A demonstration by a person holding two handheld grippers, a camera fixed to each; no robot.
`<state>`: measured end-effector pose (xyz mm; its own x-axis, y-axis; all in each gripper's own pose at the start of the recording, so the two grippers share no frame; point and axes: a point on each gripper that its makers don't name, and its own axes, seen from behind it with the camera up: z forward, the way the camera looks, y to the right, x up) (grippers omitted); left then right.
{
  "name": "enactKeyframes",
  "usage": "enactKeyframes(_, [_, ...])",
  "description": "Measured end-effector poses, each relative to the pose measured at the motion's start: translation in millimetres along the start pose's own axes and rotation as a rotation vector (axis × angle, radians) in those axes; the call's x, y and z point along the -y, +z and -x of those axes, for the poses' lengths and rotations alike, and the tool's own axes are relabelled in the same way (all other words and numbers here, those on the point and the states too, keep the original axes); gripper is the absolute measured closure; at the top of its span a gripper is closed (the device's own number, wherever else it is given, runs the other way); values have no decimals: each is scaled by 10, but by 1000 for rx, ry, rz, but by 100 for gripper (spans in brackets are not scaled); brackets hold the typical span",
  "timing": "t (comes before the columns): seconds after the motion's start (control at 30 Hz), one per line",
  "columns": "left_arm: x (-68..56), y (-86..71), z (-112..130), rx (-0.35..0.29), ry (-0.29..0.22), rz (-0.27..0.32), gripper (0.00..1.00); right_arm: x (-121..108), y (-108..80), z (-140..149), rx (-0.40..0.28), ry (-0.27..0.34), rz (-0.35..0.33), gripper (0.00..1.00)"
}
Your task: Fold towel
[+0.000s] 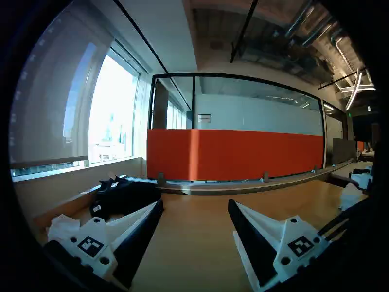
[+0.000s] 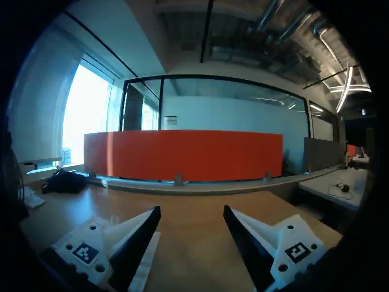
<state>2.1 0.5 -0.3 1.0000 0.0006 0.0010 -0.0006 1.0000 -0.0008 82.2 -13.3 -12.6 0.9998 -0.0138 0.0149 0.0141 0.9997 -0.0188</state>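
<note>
You are holding left tongs [image 1: 195, 202] and right tongs [image 2: 191, 208] open, empty, low over the bench [image 1: 194, 253], likely readying for the towel, perhaps the white strip [image 2: 146, 263] under the right tongs.

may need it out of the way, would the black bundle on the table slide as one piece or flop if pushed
The black bundle lies slumped and creased, so it is probably soft and would bunch rather than slide whole. It sits low and wide, so tipping or rolling seems unlikely.
</note>
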Motion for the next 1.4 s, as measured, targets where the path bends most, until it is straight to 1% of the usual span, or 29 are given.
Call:
enactKeyframes(0.2, [-47, -40, -246, 19, 9, 9, 1, -11, -59, -452, 1, -4, 9, 0])
enactKeyframes(0.4, [-108, -78, -477, 44, 12, 23, 1, -37, -110, -791, 2, -4, 20, 0])
enactKeyframes(0.67, [-206, -108, -660, 80, 17, 50, 1, 5, -175, -1029, 22, -13, 7, 0])
enactKeyframes(0.8, [-274, -120, -666, 108, 26, 78, 1, 49, -190, -1128, 33, -16, -15, 0])
enactKeyframes(0.9, [-334, -122, -653, 130, 39, 106, 1, 97, -200, -1164, 46, -29, -37, 0])
enactKeyframes(1.07, [-445, -125, -614, 165, 61, 158, 1, 199, -220, -1130, 85, -58, -86, 0])
enactKeyframes(1.4, [-680, -182, -400, 252, 97, 272, 1, 464, -265, -859, 202, -80, -215, 0])
